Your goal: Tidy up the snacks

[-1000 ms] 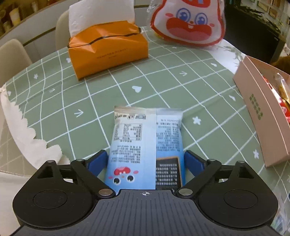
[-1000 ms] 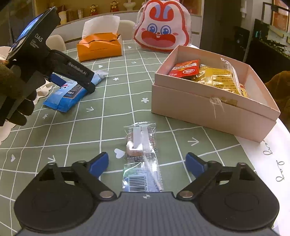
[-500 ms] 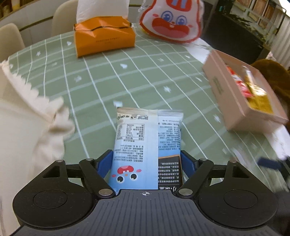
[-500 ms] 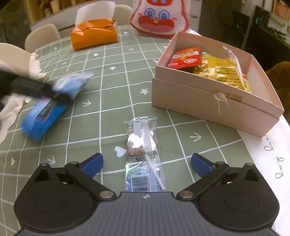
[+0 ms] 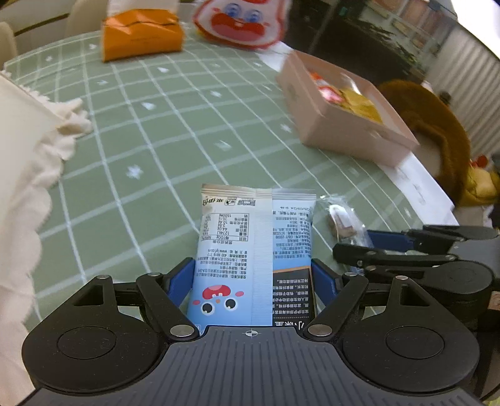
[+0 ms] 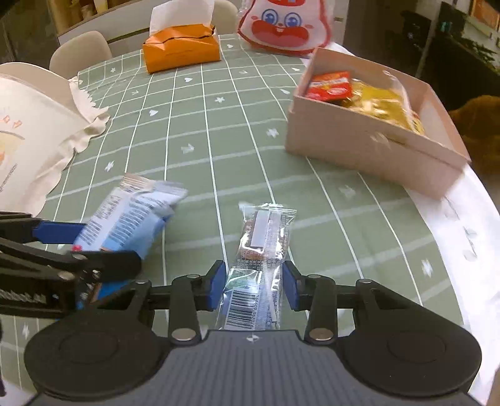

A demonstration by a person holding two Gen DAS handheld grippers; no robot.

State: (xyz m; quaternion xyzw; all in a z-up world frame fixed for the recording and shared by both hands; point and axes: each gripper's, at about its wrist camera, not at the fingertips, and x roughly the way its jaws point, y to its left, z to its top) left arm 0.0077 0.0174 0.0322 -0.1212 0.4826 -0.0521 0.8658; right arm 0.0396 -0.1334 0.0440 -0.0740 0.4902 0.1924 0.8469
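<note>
My left gripper (image 5: 253, 281) is shut on a light blue snack packet (image 5: 250, 250) and holds it above the green checked tablecloth (image 5: 156, 131); the packet also shows in the right wrist view (image 6: 131, 218). My right gripper (image 6: 253, 287) is shut on a clear-wrapped snack bar (image 6: 262, 250), also visible in the left wrist view (image 5: 342, 218). The pink open box (image 6: 368, 146) with red and yellow snack packs inside stands ahead to the right; it shows in the left wrist view (image 5: 340, 131) too.
An orange tissue box (image 6: 181, 47) and a red-and-white bunny bag (image 6: 284, 25) stand at the far side. A white frilled cloth bag (image 6: 37, 125) lies on the left. A brown plush toy (image 5: 437, 125) sits behind the box at the table's right edge.
My left gripper has carried the blue packet rightward, close beside the right gripper. My right gripper has closed on the clear-wrapped bar that lay between its open fingers.
</note>
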